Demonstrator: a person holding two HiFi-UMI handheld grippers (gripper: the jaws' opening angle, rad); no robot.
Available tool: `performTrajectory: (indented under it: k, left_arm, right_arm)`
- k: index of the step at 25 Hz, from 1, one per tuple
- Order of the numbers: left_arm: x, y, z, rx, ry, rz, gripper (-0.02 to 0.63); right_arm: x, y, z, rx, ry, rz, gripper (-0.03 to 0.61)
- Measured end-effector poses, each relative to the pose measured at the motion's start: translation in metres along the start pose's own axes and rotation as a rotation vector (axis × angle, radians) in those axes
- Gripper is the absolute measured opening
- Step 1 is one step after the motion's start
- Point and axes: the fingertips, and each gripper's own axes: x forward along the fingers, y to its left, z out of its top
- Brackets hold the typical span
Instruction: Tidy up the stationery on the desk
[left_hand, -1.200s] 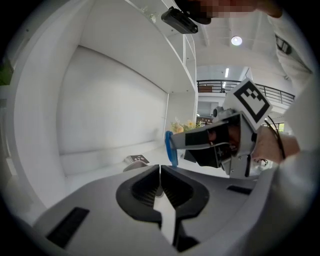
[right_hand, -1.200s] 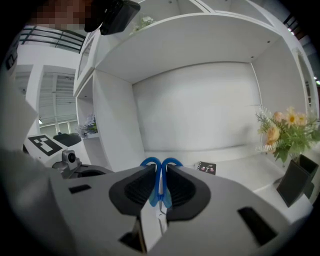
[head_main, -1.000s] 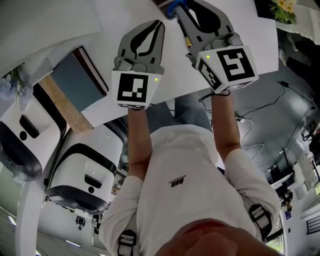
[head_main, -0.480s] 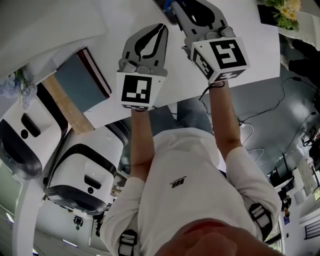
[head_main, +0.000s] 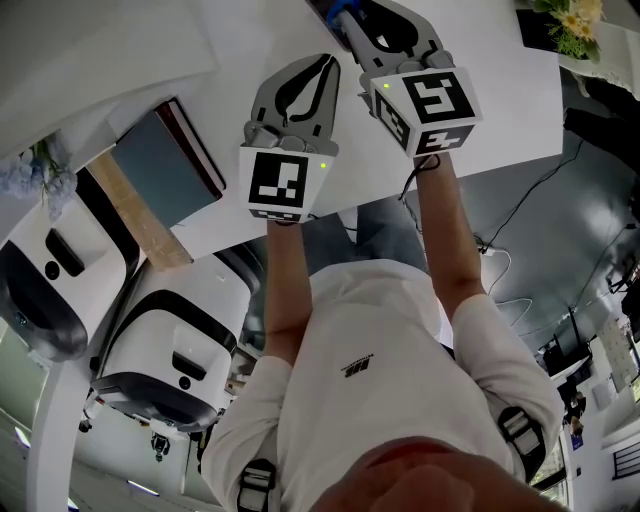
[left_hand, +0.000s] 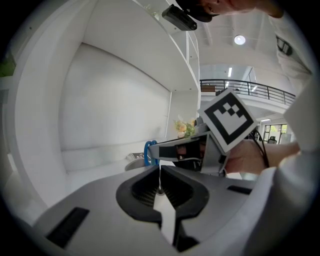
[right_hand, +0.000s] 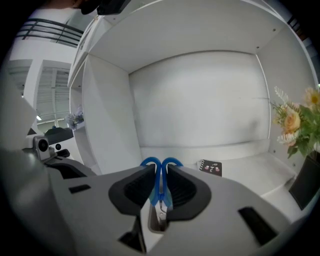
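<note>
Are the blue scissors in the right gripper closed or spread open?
Closed: the handle loops of the scissors lie together between the jaws of the right gripper, which just opened slightly yet press on them.

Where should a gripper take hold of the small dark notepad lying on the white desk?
Probably its near edge, approached low from the front: the notepad lies flat on the desk, so only a thin edge can go between the jaws.
</note>
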Motion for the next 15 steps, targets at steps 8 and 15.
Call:
performTrajectory:
  k: [8,15]
  left_arm:
    - [0.000,-0.001,-0.003,-0.001,0.002,-0.015,0.000]
    - [0.008,-0.011,-0.008,0.002,0.008,-0.047,0.000]
  right_arm:
    - [-0.003,0.000,-0.015,-0.016,0.050,-0.002,0.131]
    - [-0.033,-0.012,-0.038,0.023,0.061,-0.057,0.112]
